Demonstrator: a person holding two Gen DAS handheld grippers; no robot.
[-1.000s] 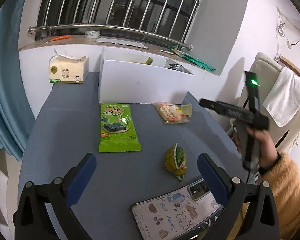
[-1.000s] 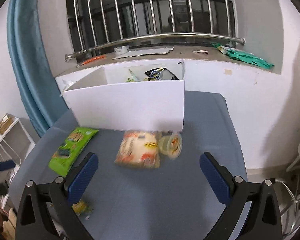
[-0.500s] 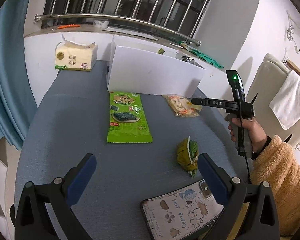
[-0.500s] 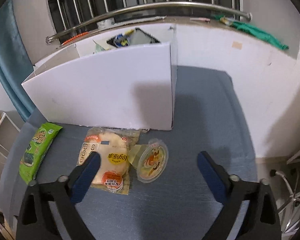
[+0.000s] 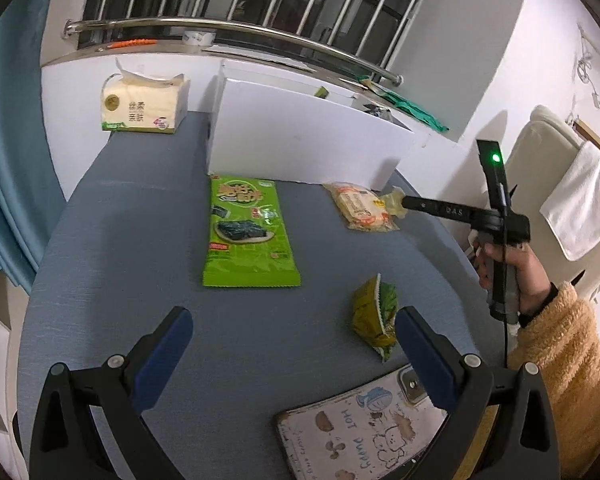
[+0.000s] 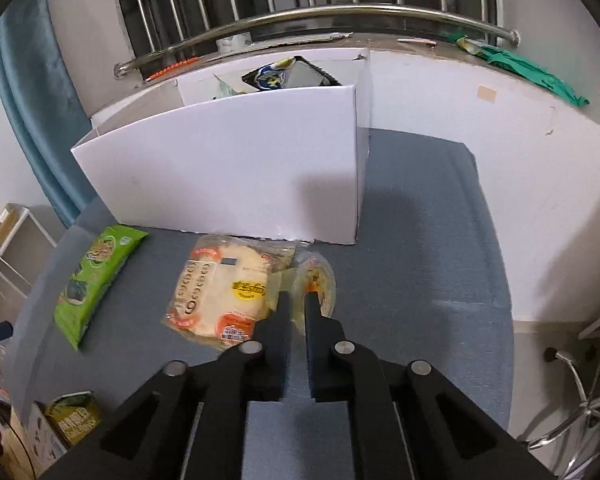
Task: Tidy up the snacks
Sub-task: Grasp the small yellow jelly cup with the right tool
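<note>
My right gripper [image 6: 296,300] is shut on the near rim of a small clear jelly cup [image 6: 318,280], which sits on the blue table beside a wrapped bread bun [image 6: 220,292]. In the left wrist view the right gripper [image 5: 405,201] pinches the jelly cup [image 5: 393,202] next to the bun [image 5: 360,210]. A green seaweed pack [image 5: 244,232] lies mid-table and a small yellow-green snack bag [image 5: 374,312] sits close to my open, empty left gripper [image 5: 290,344]. The white box [image 6: 228,176] behind holds several snacks.
A tissue pack [image 5: 142,106] stands at the back left by the wall. A phone in a cartoon case [image 5: 364,428] lies at the table's near edge. A cream chair with a towel [image 5: 580,200] stands right of the table [image 5: 140,240].
My right gripper moved down and forward to the jelly cup and closed on its rim. My left gripper stayed open and drifted slightly closer to the table.
</note>
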